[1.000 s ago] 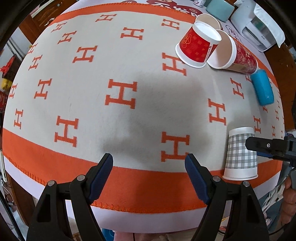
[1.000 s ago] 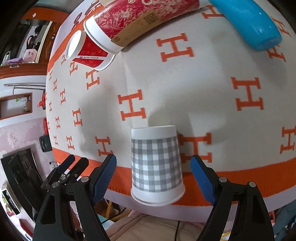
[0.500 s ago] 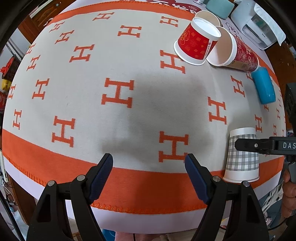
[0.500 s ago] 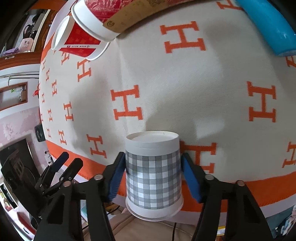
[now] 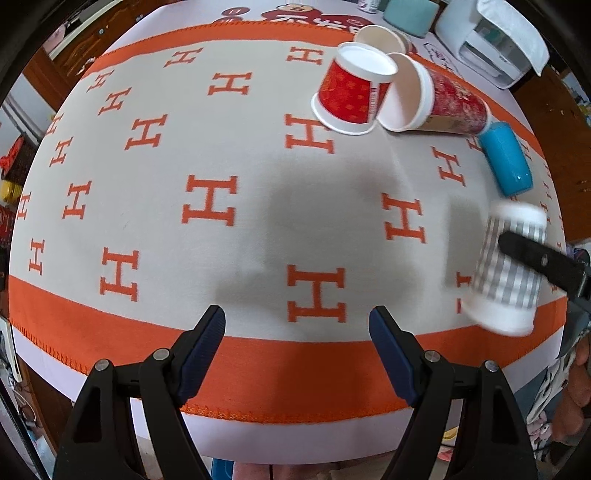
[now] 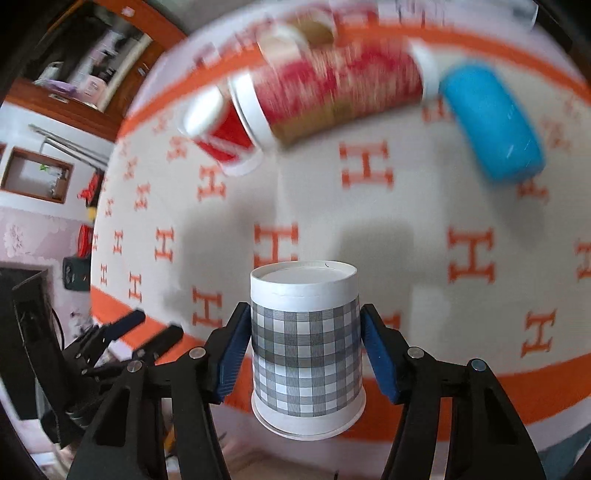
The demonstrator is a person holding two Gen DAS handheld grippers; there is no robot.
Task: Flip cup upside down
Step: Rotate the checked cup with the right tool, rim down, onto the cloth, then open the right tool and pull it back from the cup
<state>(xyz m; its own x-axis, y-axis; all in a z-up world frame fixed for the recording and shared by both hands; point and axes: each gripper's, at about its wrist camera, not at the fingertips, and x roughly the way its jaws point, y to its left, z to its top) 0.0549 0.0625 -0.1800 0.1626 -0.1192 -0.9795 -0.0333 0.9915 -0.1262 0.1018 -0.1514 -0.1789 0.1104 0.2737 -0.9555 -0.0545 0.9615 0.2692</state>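
Clamped between the blue pads (image 6: 232,354) of the right gripper (image 6: 306,350): a grey plaid paper cup (image 6: 306,343), squeezed at mid-wall from both sides, white base facing away from the camera, rolled rim nearest the camera. Seen from the left wrist view as a blurred plaid cup (image 5: 508,271) at the right edge of the cloth, tilted, one black finger (image 5: 535,258) of the right gripper across its wall; whether lifted clear of the cloth or touching it, impossible to tell through the blur. Nearest in that view, the left gripper (image 5: 297,349), jaws spread wide, nothing between them, hovering over the orange border of a cream blanket (image 5: 221,155) patterned with orange H shapes. Also visible low at left in the right wrist view, black fingers of the left gripper apart. Farther across the blanket, a blue cylindrical cup (image 5: 506,162) lying on its side, well apart from the plaid cup. Beyond it, a tall red patterned paper cup (image 5: 443,105) on its side, white mouth turned toward the left gripper, and just beside it, touching or nearly so, a short red paper cup (image 5: 351,96) tipped at an angle. Behind those, another white-lined cup (image 5: 380,37), only partly showing. Farthest, past the blanket's edge, a teal container (image 5: 408,14) and a white appliance (image 5: 491,40).
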